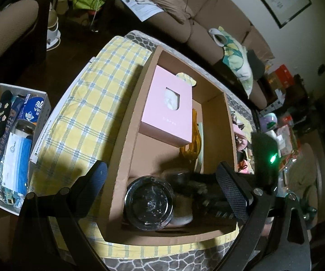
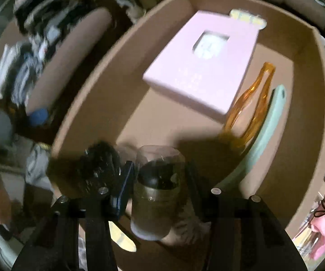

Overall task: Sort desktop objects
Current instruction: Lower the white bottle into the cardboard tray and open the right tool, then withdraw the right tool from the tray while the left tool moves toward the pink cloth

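Jaws of the right gripper (image 2: 160, 178) are closing on the glass jar (image 2: 155, 192), pads flanking it (contact unclear in the blur). Only the left wrist view is showing the left gripper (image 1: 164, 187) gaping wide over the cardboard box (image 1: 126, 135); farther in, the pink box (image 2: 204, 63) is lying.

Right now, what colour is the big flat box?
Pink box, clearest in the left wrist view.
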A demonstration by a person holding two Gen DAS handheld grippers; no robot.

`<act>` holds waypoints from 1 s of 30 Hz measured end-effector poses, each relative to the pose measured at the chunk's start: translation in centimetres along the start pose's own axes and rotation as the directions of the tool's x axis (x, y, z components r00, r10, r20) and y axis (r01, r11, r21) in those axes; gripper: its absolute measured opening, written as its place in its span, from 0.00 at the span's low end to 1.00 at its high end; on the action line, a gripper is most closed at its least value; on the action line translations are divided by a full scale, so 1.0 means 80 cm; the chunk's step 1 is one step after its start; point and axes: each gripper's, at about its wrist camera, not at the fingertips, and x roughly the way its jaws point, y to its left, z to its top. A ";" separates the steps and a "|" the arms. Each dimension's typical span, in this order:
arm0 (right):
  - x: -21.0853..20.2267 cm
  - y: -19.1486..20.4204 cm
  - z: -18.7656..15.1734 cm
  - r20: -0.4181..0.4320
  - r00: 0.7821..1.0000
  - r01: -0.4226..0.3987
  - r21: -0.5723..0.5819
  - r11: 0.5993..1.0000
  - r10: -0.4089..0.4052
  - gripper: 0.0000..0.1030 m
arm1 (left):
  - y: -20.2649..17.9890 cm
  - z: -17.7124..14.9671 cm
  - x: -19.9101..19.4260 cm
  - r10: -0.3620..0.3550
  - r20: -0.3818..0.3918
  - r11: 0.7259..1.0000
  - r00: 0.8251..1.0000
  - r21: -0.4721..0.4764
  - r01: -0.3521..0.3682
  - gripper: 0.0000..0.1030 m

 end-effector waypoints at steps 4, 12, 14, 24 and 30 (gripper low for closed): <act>-0.001 -0.003 -0.012 -0.025 1.000 -0.007 0.018 1.000 0.007 0.42 | 0.002 0.001 0.000 0.005 -0.001 1.000 1.000 0.004 -0.005 0.94; -0.060 -0.006 -0.036 0.087 0.996 -0.031 0.068 0.997 0.025 0.55 | -0.006 -0.003 0.005 0.018 -0.017 0.999 1.000 0.028 -0.018 0.95; -0.068 -0.003 -0.047 0.099 0.994 -0.054 0.070 0.996 0.047 0.57 | -0.013 -0.005 0.007 0.030 -0.021 0.998 0.999 0.052 -0.029 0.99; -0.113 0.006 -0.121 0.169 0.979 0.097 0.088 0.991 -0.110 0.83 | -0.072 -0.047 0.026 0.253 0.010 0.924 0.967 0.293 -0.245 0.99; -0.127 -0.014 -0.148 0.192 0.971 0.114 0.142 0.983 -0.141 0.85 | -0.097 -0.078 0.027 0.262 0.002 0.908 0.965 0.339 -0.248 0.99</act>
